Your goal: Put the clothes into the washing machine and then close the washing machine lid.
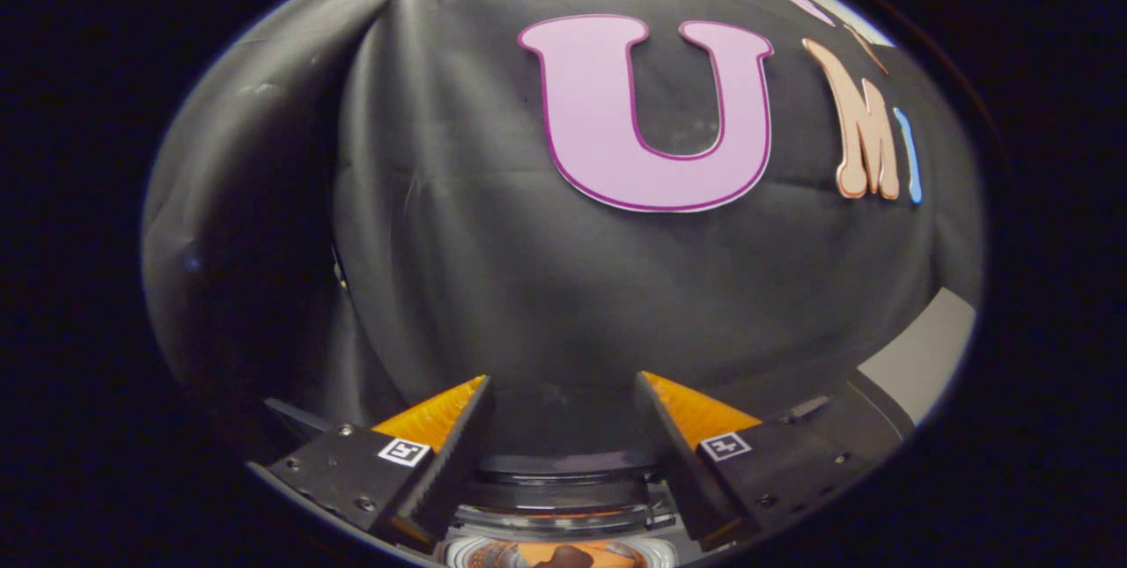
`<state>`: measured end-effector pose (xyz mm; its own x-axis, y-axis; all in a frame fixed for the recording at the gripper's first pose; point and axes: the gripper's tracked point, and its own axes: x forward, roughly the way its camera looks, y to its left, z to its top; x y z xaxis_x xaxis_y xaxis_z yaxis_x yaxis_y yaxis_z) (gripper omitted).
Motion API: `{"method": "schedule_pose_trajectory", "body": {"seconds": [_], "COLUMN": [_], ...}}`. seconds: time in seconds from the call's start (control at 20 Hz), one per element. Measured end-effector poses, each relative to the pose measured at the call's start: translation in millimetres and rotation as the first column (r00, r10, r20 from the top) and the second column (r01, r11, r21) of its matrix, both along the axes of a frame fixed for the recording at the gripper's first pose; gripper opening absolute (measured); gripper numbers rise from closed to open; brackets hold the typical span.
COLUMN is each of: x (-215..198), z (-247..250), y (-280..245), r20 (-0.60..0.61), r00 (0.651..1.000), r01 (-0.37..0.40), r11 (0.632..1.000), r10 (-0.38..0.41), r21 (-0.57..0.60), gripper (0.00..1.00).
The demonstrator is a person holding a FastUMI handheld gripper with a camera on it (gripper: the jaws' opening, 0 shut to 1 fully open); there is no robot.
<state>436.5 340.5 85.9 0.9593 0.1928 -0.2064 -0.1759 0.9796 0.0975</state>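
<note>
The gripper [563, 396] is spread open on nothing, the washing machine [563, 497] sits just below its fingers, and whatever's inside looks like soft floppy clothes, so grab a bunched fold.

A matte black cloth backdrop [528, 286] hangs upright as the booth's rear wall, its surface mostly smooth, with faint creases running down its lower half. To its left a second panel of the same black cloth [246, 198] meets it at a vertical fold [348, 163], forming a corner; this side panel is dimmer and shows a few soft wrinkles and pale scuffs near its top. Low on the right, past the lower edge of the rear cloth, lies a flat pale grey patch [924, 357], possibly bare floor or a wall panel; the view there is too distorted to tell.
</note>
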Motion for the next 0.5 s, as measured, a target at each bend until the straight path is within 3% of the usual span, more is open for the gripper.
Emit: {"method": "schedule_pose_trajectory", "body": {"seconds": [0.5], "x": [-0.8], "z": [2.8], "y": [-0.7], "r20": [0.001], "r00": [1.0], "r01": [-0.009], "r11": [1.0], "r10": [0.009], "r21": [-0.012], "gripper": [0.96]}}
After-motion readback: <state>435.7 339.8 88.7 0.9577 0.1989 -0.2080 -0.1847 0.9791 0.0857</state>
